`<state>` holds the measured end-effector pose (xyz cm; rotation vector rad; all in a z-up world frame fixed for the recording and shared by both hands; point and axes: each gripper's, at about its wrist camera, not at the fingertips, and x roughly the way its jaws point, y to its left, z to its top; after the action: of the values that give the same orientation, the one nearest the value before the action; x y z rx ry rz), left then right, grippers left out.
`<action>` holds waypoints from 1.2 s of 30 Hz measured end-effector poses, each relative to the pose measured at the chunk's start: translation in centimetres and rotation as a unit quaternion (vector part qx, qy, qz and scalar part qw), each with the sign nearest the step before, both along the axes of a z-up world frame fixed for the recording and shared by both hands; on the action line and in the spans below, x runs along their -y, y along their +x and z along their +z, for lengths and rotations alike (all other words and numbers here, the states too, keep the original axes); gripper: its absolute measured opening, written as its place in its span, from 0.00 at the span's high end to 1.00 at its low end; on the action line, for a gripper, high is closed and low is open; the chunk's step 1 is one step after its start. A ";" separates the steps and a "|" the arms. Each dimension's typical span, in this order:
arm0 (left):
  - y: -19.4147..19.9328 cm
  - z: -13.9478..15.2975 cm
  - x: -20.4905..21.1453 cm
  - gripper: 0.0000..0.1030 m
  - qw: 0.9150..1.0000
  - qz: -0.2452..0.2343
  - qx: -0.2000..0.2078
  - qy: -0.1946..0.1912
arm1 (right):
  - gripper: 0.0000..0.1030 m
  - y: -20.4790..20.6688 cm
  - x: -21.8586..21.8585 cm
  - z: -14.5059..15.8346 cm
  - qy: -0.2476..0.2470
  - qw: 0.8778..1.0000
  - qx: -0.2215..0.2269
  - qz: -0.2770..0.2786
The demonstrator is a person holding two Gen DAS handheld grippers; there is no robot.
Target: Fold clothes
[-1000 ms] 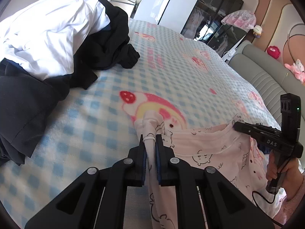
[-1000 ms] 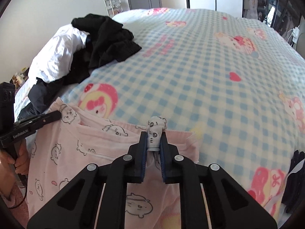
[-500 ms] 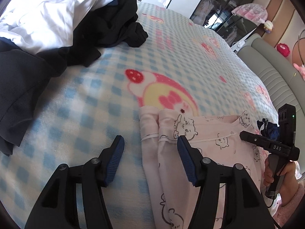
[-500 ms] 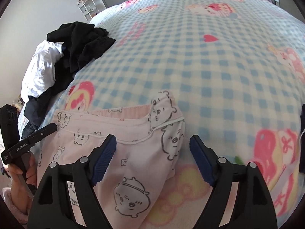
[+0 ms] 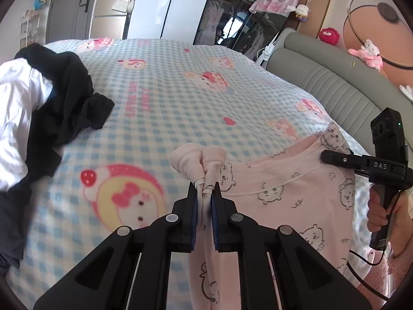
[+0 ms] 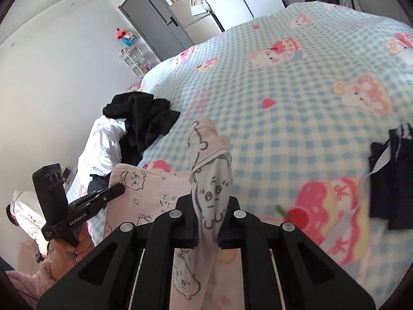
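A pink printed garment [image 5: 296, 193] is held stretched above the checked bedspread [image 5: 180, 108], one bunched corner clamped in the closing left gripper [image 5: 204, 193], the other in the closed right gripper [image 6: 206, 217].

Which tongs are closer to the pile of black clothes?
Left. The left tongs hold the pink garment at the end nearer the black clothes; the right tongs grip its far end.
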<state>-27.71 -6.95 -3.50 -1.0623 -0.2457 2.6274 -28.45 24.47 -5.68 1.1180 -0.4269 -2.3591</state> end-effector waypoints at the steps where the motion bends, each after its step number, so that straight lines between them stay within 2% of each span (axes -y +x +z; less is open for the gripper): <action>1: -1.3 0.0 -0.3 0.87 1.000 0.002 0.003 -0.008 | 0.87 -1.1 -0.6 0.2 0.014 1.000 0.010 -0.009; 2: -2.9 -0.8 -0.3 0.82 1.000 0.008 0.020 -0.021 | 0.68 -2.2 -1.2 0.3 0.028 0.999 0.021 -0.019; 3: -4.3 -2.0 0.2 0.73 0.998 0.026 0.055 -0.012 | 0.59 -3.2 -1.6 -0.2 0.051 0.997 0.034 -0.037; 4: -5.5 -3.1 0.7 0.60 0.995 0.043 0.088 -0.002 | 0.55 -3.9 -2.1 -1.1 0.078 0.993 0.066 -0.052; 6: -4.0 -3.5 2.2 0.60 0.991 0.057 0.110 0.054 | 0.55 -4.1 -2.8 -2.1 0.116 0.983 0.115 -0.078; 7: -3.2 -3.6 2.8 0.60 0.988 0.063 0.119 0.080 | 0.55 -2.7 -2.8 -1.7 0.104 0.987 0.102 -0.069; 9: 1.1 -2.8 2.7 0.50 0.992 0.052 0.097 0.065 | 0.55 0.2 -2.6 -0.8 0.080 0.993 0.077 -0.051; 11: 5.6 -2.5 2.9 0.48 0.993 0.048 0.085 0.065 | 0.54 3.8 -2.0 -0.7 0.082 0.993 0.073 -0.036; 13: 9.3 -3.5 2.9 0.48 0.989 0.044 0.113 0.089 | 0.53 7.4 -0.6 -1.5 0.069 0.994 0.079 -0.013; 16: 14.4 -4.7 2.4 0.48 0.985 0.065 0.136 0.087 | 0.48 13.0 1.7 -3.1 0.048 0.993 0.102 0.018; 19: 18.3 -5.7 1.8 0.48 0.979 0.058 0.149 0.126 | 0.44 18.2 3.4 -5.6 0.030 0.991 0.128 0.033; 21: 20.2 -6.9 1.9 0.46 0.973 0.062 0.158 0.157 | 0.41 21.1 4.0 -7.5 0.025 0.989 0.142 0.032; 23: 21.4 -8.6 1.9 0.45 0.966 0.075 0.182 0.171 | 0.41 22.9 4.2 -9.6 0.025 0.986 0.162 0.015; 25: 22.3 -9.7 1.8 0.45 0.960 0.079 0.200 0.181 | 0.40 24.3 3.9 -11.1 0.001 0.984 0.179 -0.008; 26: 22.8 -9.8 1.8 0.45 0.958 0.078 0.197 0.190 | 0.33 24.8 3.8 -11.7 -0.022 0.983 0.184 -0.004; 27: 23.1 -9.9 1.7 0.45 0.955 0.071 0.200 0.205 | 0.31 25.2 3.7 -12.2 -0.044 0.981 0.190 -0.001; 30: 23.8 -10.6 1.4 0.45 0.944 0.044 0.210 0.252 | 0.31 25.7 3.8 -12.0 -0.041 0.980 0.192 -0.008; 31: 23.9 -10.4 1.0 0.47 0.947 0.041 0.202 0.246 | 0.31 25.7 3.9 -11.4 -0.041 0.982 0.184 -0.005; 32: 24.1 -10.2 0.6 0.60 0.951 0.038 0.194 0.239 | 0.31 25.5 4.3 -11.1 -0.047 0.983 0.176 0.001; 33: 24.3 -9.5 0.1 0.68 0.961 0.051 0.176 0.209 | 0.32 25.3 4.6 -10.7 -0.054 0.984 0.167 0.008; 34: 24.2 -9.1 -0.4 0.72 0.967 0.054 0.166 0.187 | 0.35 24.7 5.2 -10.7 -0.049 0.985 0.164 0.023; 36: 24.2 -8.3 -1.4 0.78 0.977 0.061 0.146 0.145 | 0.60 23.3 5.8 -10.9 -0.003 0.986 0.166 0.023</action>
<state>-3.53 -5.55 -11.76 -1.3596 -0.7550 2.4258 -5.19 18.66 -16.60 1.5086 -0.5159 -2.1324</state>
